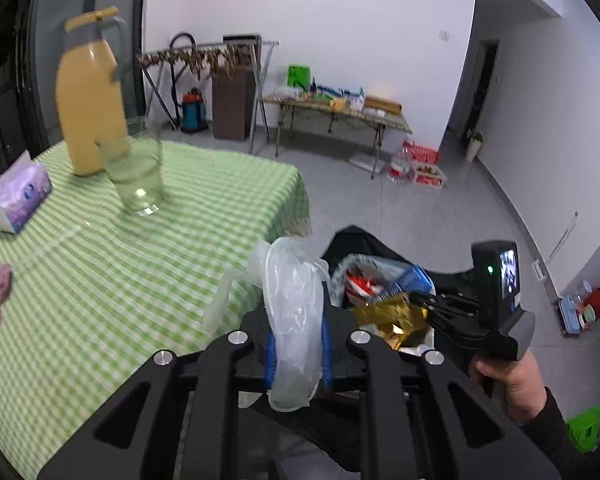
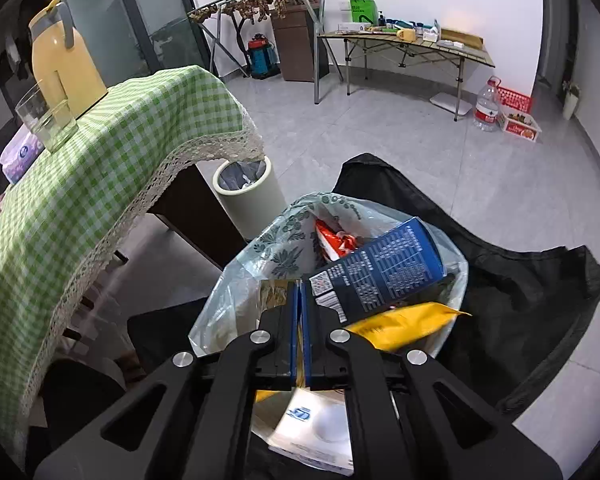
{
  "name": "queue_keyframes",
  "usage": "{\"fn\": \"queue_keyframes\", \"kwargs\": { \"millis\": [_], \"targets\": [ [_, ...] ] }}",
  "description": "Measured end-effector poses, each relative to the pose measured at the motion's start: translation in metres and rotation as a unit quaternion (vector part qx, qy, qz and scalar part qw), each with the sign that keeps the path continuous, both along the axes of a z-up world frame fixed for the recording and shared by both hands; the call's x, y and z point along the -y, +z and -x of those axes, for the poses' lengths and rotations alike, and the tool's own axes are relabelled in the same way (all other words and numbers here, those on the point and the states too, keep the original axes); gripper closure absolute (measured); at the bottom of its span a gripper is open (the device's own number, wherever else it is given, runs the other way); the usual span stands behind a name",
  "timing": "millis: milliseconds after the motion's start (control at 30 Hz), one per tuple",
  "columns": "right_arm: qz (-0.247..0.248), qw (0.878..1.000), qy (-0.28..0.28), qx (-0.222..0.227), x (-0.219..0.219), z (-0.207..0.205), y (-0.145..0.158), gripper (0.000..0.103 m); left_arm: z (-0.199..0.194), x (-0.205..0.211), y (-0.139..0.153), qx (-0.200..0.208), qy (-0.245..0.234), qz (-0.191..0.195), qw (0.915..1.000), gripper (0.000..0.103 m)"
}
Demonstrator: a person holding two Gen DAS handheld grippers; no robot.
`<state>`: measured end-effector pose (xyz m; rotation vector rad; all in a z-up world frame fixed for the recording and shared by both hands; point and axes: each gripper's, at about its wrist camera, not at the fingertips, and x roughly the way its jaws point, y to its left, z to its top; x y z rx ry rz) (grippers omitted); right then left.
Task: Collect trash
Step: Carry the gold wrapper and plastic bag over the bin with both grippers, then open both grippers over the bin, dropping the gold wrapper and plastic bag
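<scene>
Scanning from the 9 o'clock side of the left wrist view, the bench (image 1: 148, 264) with its green checked cloth carries a tissue pack (image 1: 20, 196), a yellow pitcher (image 1: 90, 96) and an empty glass (image 1: 136, 168); these appear to be kept items, not trash. At 6 o'clock, the left gripper (image 1: 298, 344) has its jaws clamped on a crumpled clear plastic glove (image 1: 296, 312), held at the bench edge, presumably for transfer to the trash bag (image 1: 352, 268) at 3 o'clock of it.

In the right wrist view, a cylindrical bin (image 2: 246, 196) stands on the floor below the bench corner at 11 o'clock of the bag. The right gripper (image 2: 299, 332) has its jaws together, pinching what appears to be the near rim of the patterned trash bag (image 2: 268, 248), probably to keep its mouth open. Inside lie a red wrapper (image 2: 336, 242), a blue carton (image 2: 384, 272) and a yellow packet (image 2: 404, 324). A black fabric bag (image 2: 520, 280) surrounds the liner at 3 o'clock.
</scene>
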<state>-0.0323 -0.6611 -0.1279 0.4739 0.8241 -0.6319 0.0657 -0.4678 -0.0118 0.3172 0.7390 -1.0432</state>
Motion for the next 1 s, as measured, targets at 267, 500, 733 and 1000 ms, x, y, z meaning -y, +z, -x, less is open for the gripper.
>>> {"fn": "queue_keyframes", "kwargs": {
  "millis": [267, 500, 733, 1000],
  "targets": [
    [-0.033, 0.999, 0.009, 0.03, 0.003, -0.009, -0.002, 0.078, 0.011, 0.017, -0.007, 0.002, -0.012, -0.022, 0.9997, 0.089],
    [-0.023, 0.998, -0.004, 0.057, 0.007, 0.013, 0.016, 0.065, 0.024, 0.033, -0.024, -0.018, -0.041, -0.041, 0.9981, 0.089],
    [-0.012, 0.998, -0.036, 0.053, 0.026, 0.047, 0.021, 0.058, 0.029, 0.057, -0.048, -0.074, -0.071, -0.053, 0.9933, 0.088],
    [-0.021, 0.995, -0.065, 0.072, 0.034, 0.082, 0.02, 0.057, 0.032, 0.134, -0.089, -0.164, -0.087, -0.074, 0.9798, 0.088]
  ]
}}
